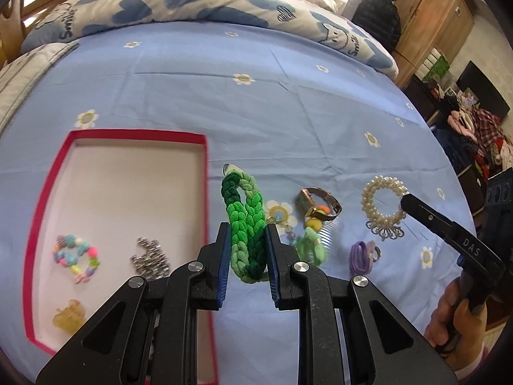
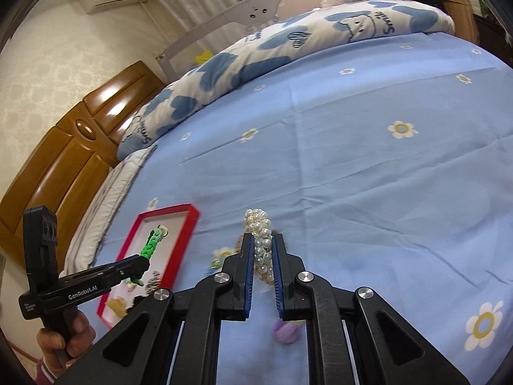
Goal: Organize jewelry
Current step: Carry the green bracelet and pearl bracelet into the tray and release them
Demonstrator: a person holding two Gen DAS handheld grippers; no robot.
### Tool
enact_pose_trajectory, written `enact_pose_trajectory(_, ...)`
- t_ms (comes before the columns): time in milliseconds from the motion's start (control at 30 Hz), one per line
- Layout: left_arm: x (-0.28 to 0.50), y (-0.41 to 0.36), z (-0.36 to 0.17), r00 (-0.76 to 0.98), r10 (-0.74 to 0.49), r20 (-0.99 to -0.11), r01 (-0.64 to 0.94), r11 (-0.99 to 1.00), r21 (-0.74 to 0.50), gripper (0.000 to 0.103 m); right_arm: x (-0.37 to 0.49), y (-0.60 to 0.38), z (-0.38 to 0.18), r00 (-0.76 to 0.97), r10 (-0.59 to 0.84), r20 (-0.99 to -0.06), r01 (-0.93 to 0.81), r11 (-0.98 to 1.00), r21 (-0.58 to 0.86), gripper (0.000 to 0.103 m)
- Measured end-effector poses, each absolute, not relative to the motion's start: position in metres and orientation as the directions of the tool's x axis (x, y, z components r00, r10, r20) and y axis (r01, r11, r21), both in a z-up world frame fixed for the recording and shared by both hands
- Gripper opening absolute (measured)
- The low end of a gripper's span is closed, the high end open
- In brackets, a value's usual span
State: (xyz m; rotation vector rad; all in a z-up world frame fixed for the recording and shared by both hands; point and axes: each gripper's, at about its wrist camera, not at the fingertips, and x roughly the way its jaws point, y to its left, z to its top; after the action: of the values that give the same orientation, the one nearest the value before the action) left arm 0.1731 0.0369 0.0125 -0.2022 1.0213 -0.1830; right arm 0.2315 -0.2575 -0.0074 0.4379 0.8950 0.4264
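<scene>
I have the green braided band (image 1: 245,224) pinched in my left tool (image 1: 247,247), clenched on its lower half so the loop stands up between the pads, lifted off the bed just right of the red-rimmed tray (image 1: 134,136). From the right wrist view the band (image 2: 152,240) hangs over the tray's rim (image 2: 189,221), which tells me I'm carrying it across to drop inside.

My right tool (image 2: 263,250) is closed on the pearl bracelet (image 2: 261,234), beads squeezed between the blue pads; in the left view the bracelet (image 1: 383,202) seems to sit at the sheet, so I judge it gripped but barely raised, if at all.

In the tray lie 3 pieces: a pastel bead bracelet (image 1: 77,258), a silver chain bracelet (image 1: 149,258) and a yellow clip (image 1: 69,319), kept apart so nothing tangles.

On the bed sheet (image 1: 256,96), between my 2 tools, wait a watch (image 1: 315,203), a charm strand with green tassel (image 1: 307,240) and a purple coil tie (image 1: 360,256). The folded quilt (image 1: 160,3) lies well beyond.
</scene>
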Motion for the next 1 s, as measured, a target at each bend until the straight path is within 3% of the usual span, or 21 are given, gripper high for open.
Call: enact_pose_trajectory(1000, 0.124, 0.159, 0.008, 0.544, -0.109, -0.832, -0.163, 0.959, -0.231, 0.019, 0.221, -0.119, 0.008, 0.377, 0.724, -0.578, -0.358, 0.689, 0.63, 0.01)
